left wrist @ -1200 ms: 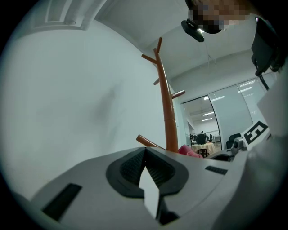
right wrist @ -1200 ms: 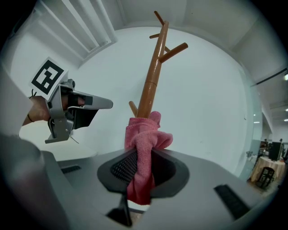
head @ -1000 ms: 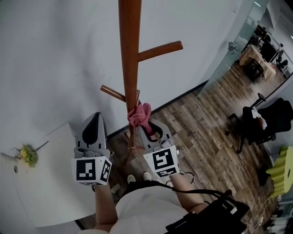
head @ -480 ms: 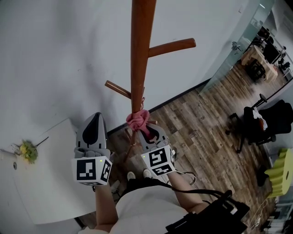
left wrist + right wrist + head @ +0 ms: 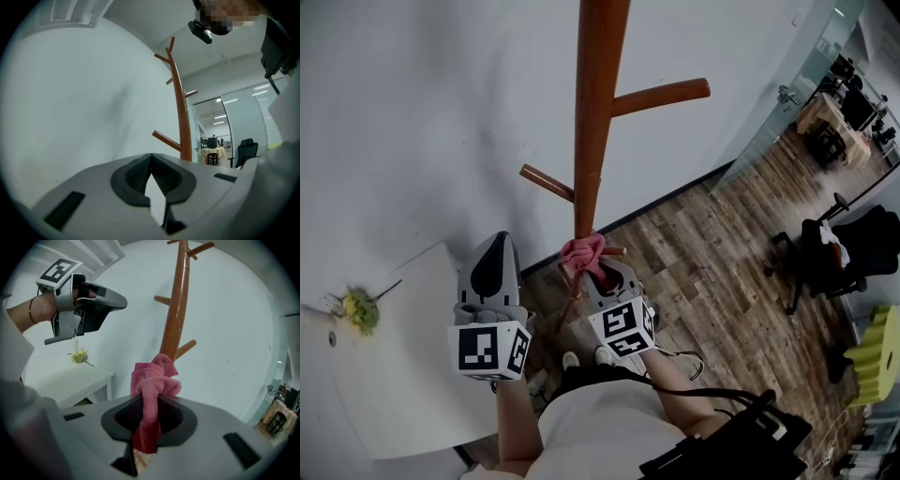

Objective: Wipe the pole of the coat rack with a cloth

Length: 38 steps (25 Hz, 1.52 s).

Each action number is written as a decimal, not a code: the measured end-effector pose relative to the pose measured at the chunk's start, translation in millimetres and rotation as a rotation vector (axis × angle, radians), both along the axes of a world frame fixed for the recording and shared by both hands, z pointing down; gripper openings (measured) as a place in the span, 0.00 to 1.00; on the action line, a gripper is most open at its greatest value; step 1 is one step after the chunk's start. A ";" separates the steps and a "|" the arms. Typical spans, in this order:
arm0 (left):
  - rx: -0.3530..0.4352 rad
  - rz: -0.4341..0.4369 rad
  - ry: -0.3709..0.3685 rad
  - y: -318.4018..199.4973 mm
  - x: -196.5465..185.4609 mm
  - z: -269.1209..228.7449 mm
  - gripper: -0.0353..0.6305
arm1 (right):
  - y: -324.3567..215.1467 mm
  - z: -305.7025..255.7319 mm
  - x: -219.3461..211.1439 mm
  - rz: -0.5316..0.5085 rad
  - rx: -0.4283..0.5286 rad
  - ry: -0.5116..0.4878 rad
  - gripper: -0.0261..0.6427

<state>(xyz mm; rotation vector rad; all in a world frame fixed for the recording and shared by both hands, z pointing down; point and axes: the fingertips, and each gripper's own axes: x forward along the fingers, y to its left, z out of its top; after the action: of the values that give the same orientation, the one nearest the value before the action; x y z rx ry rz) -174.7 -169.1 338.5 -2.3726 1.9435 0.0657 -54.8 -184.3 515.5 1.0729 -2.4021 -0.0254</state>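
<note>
A brown wooden coat rack pole [image 5: 595, 103] rises in front of a white wall, with pegs [image 5: 661, 95] sticking out. It shows too as the pole [image 5: 176, 315] in the right gripper view and the pole [image 5: 180, 112] in the left gripper view. My right gripper [image 5: 592, 265] is shut on a bunched pink cloth [image 5: 584, 252], and the cloth [image 5: 153, 385] presses against the lower part of the pole. To the left of the pole, my left gripper [image 5: 490, 265] is shut with nothing in it and stands apart from the pole.
A white table [image 5: 389, 375] with a small bunch of yellow flowers [image 5: 358, 312] stands at the left. Wood floor [image 5: 712, 272] stretches right, with a black office chair [image 5: 834, 248] and a glass partition [image 5: 778, 98]. The rack's feet [image 5: 567, 300] spread below the cloth.
My right gripper has slid the pink cloth down the pole, toward its base. The left gripper has stayed where it was.
</note>
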 end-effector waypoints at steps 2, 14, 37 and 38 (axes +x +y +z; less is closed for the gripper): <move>-0.005 -0.003 0.002 0.2 -2.7 2.4 0.07 | 0.1 7.8 -2.4 -0.003 -0.011 0.010 0.16; -0.016 -0.024 0.001 2.3 -9.2 4.4 0.07 | 0.6 39.3 -7.5 -0.024 -0.052 0.068 0.16; -0.022 -0.027 -0.007 4.0 -11.5 5.1 0.07 | 6.1 88.5 -8.2 -0.055 -0.136 0.169 0.16; -0.021 -0.026 -0.007 4.2 -11.6 4.9 0.07 | 6.4 89.6 -8.5 -0.057 -0.138 0.173 0.16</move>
<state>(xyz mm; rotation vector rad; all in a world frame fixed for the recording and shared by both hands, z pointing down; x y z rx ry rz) -186.3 -164.9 343.4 -2.3565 1.9816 0.0348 -63.3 -178.0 605.1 0.9019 -2.2431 0.0269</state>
